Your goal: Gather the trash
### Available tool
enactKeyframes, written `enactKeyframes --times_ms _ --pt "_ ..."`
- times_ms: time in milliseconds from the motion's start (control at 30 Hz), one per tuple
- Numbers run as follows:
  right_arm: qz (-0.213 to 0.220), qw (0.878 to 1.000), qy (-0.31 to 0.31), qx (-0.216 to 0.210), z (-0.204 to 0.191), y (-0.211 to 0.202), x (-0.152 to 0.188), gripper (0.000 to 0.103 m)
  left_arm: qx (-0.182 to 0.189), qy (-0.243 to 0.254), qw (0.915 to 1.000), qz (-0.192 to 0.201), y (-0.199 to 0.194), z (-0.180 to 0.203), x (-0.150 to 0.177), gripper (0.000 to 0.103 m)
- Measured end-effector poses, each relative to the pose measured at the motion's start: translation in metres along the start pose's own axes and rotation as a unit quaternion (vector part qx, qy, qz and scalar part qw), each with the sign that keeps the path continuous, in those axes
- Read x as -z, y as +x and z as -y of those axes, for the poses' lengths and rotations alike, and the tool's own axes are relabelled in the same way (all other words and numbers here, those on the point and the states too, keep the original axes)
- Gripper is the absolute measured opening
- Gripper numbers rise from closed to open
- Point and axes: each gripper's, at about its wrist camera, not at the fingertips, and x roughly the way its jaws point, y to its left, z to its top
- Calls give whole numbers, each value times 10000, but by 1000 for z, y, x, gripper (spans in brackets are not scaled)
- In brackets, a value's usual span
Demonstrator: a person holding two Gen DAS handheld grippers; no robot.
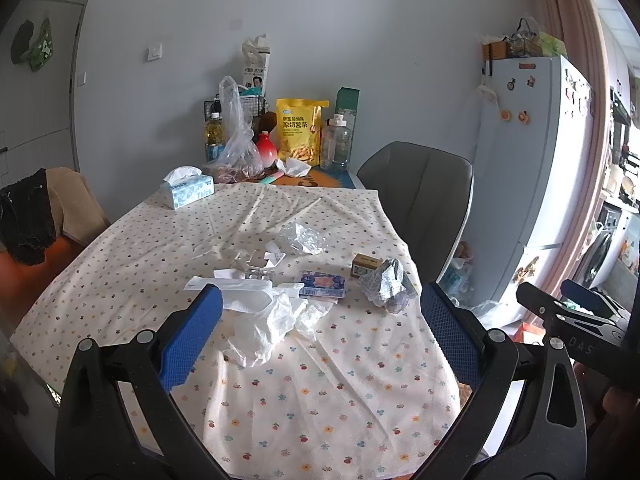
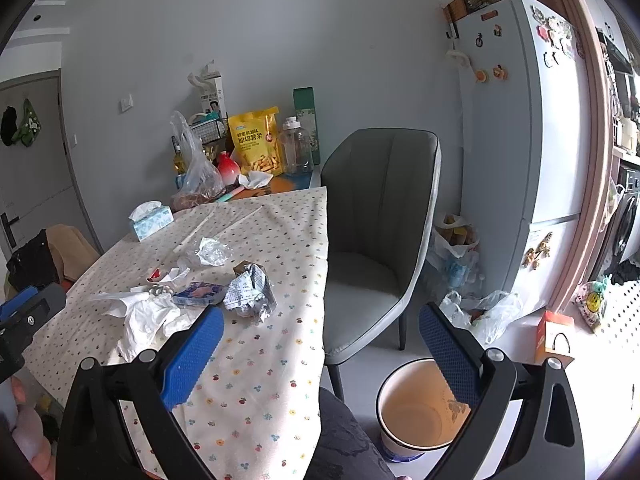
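Observation:
Trash lies in a loose heap on the flower-print tablecloth: a white plastic bag, a crumpled printed paper ball, a blue carton, a small brown box, clear plastic wrap and white paper scraps. My left gripper is open and empty, held above the near side of the heap. My right gripper is open and empty, over the table's right edge; it also shows at the right of the left wrist view. The paper ball and bag show in the right wrist view. A round bin stands empty on the floor.
A grey chair stands at the table's right side. A tissue box, yellow snack bag, bottles and a clear bag stand at the far end. A fridge is at right, with plastic bags on the floor.

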Motion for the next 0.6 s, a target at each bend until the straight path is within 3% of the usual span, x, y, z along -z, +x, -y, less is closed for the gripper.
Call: enactKeyframes --times_ms 300,600 --pt "48 9995 -62 -291 -8 16 -7 95 -230 -257 9994 -100 13 -36 -3 98" --pt "-219 9974 -228 -644 -21 54 -12 95 -374 -786 9952 -443 50 -84 1 98"
